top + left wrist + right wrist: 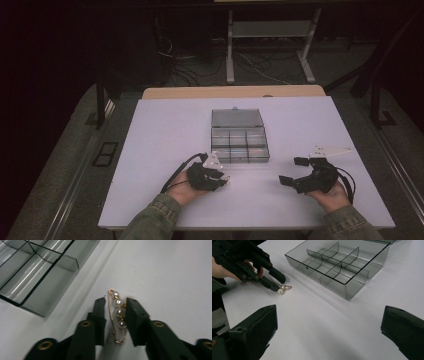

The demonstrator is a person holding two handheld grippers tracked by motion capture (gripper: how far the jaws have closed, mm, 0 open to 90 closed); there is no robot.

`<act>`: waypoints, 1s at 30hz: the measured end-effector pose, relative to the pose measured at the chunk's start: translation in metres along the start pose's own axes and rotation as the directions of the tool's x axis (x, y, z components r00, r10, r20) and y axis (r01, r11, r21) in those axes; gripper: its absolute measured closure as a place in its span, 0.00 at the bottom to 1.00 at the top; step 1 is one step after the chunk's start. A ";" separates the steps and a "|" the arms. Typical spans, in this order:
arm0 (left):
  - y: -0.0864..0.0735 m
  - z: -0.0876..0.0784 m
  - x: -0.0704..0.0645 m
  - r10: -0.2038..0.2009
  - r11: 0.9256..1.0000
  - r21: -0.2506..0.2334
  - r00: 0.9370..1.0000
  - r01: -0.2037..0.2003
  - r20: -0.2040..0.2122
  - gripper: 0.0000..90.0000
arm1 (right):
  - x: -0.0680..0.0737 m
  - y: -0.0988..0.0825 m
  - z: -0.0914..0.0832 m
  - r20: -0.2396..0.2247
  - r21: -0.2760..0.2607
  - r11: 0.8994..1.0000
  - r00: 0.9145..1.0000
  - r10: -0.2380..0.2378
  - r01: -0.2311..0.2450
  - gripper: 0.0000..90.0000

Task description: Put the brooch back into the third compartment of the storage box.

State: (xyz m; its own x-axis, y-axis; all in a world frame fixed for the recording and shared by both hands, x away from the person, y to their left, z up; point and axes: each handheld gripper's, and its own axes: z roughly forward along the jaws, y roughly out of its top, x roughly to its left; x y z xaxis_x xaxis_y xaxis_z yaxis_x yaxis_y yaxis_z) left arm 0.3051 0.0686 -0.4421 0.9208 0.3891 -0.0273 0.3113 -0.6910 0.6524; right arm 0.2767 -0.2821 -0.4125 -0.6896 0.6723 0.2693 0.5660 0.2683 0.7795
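Observation:
A gold pin with several pearls [118, 313] lies flat on the white table, just off the near left corner of a clear compartment box [265, 148]. My left gripper [116, 301] has its tips down on the table with the pin between its jaws. The right pad touches the pearls, while a thin strip of table shows between the left pad and the gold wire. From the right gripper view, the left gripper [280, 284] straddles the pin [283, 288]. My right gripper [292, 171] rests to the right of the box with its jaws wide open and nothing between them [329, 315].
The box [358, 277] has several bare compartments, and its lid [236, 118] lies open flat behind it. The white table [165, 130] ends at a wooden edge at the back. Beyond it is a dark floor with cables and a metal stand.

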 end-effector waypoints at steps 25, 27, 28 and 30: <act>0.002 -0.012 0.018 -0.212 0.967 -0.110 0.965 0.230 0.153 0.90 | -0.001 0.000 0.000 0.003 0.002 1.000 1.000 0.001 -0.001 0.01; 0.003 -0.014 0.020 -0.215 0.965 -0.120 0.964 0.235 0.156 0.90 | -0.001 0.000 0.000 0.002 0.001 1.000 1.000 0.003 -0.003 0.01; 0.004 -0.015 0.020 -0.216 0.964 -0.121 0.964 0.235 0.154 0.90 | -0.001 0.000 0.000 0.001 0.001 1.000 1.000 0.004 -0.004 0.01; 0.006 -0.017 0.021 -0.213 0.964 -0.127 0.965 0.232 0.152 0.90 | -0.001 0.000 0.001 0.000 0.004 1.000 1.000 0.001 -0.001 0.01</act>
State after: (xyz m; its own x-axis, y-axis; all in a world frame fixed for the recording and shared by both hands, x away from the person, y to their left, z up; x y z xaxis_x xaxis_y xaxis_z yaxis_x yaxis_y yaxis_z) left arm 0.3225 0.0829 -0.4257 0.8583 0.4299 -0.2801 0.4843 -0.4984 0.7191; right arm 0.2776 -0.2821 -0.4131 -0.6888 0.6727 0.2703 0.5685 0.2699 0.7771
